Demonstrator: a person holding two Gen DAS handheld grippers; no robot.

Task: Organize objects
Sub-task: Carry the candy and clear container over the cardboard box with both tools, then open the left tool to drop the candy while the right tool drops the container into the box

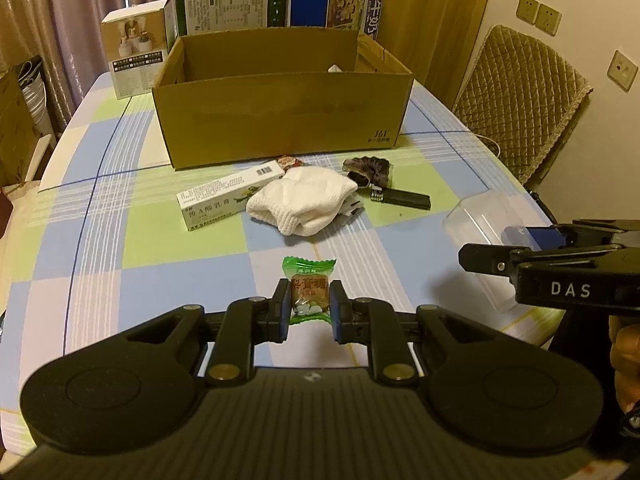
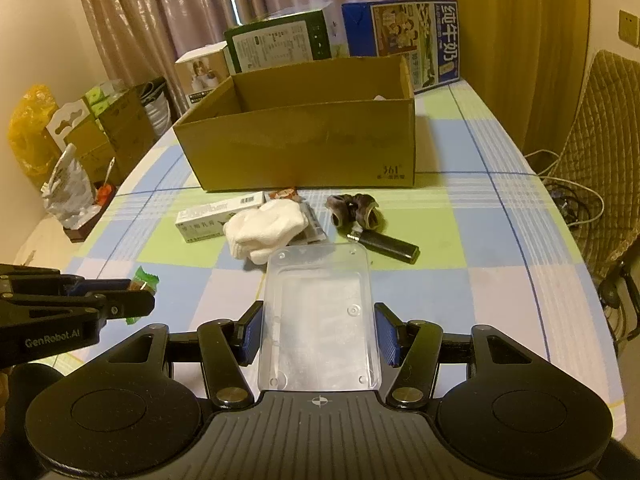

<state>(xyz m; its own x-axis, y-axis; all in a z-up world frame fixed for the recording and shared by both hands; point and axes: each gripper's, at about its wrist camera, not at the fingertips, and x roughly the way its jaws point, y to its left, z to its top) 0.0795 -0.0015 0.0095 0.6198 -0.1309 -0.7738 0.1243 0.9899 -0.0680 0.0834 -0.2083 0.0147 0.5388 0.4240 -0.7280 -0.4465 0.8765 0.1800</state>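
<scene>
A candy in a green wrapper (image 1: 310, 284) sits between the pads of my left gripper (image 1: 310, 306), which is shut on it just above the checked tablecloth. In the right wrist view the left gripper (image 2: 134, 296) shows at the left with the candy (image 2: 145, 278) at its tip. My right gripper (image 2: 319, 334) is shut on a clear plastic box (image 2: 320, 312), its blue pads against both sides. From the left wrist view, the right gripper (image 1: 500, 250) and the clear box (image 1: 480, 220) are at the right. An open cardboard box (image 1: 280, 120) (image 2: 304, 140) stands ahead.
In front of the cardboard box lie a white sock (image 1: 304, 204), an ointment carton (image 1: 224, 196), a dark hair tie (image 1: 368, 170), a black lighter (image 1: 404, 199) and a small snack packet (image 1: 288, 161). Printed cartons (image 1: 232, 4) stand behind. A padded chair (image 1: 520, 96) is at the right.
</scene>
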